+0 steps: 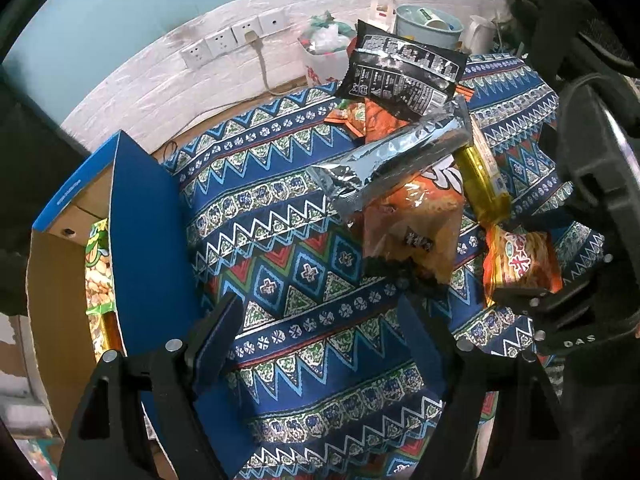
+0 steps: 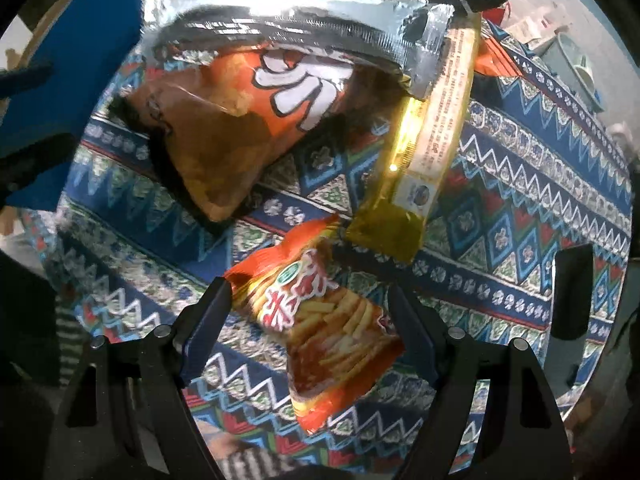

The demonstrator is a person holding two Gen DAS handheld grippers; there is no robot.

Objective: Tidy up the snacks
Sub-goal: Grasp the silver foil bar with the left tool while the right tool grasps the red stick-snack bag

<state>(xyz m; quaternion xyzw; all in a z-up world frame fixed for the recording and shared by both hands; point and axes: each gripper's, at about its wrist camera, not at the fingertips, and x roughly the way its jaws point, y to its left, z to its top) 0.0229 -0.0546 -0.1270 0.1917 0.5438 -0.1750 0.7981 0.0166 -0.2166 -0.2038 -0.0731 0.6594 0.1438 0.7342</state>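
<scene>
Right wrist view has the right gripper point(image 2: 310, 312) spread wide around a small orange crinkly fries packet point(image 2: 320, 320) lying on the blue patterned tablecloth point(image 2: 520, 208), not pinched yet I think. A gold foil stick pack point(image 2: 420, 152) sits just beside it at 1 o'clock, so close on the packet's middle only. Left gripper point(image 1: 320, 328) hangs open and empty; the blue cardboard box point(image 1: 140, 216) waits at 9 o'clock there.
</scene>
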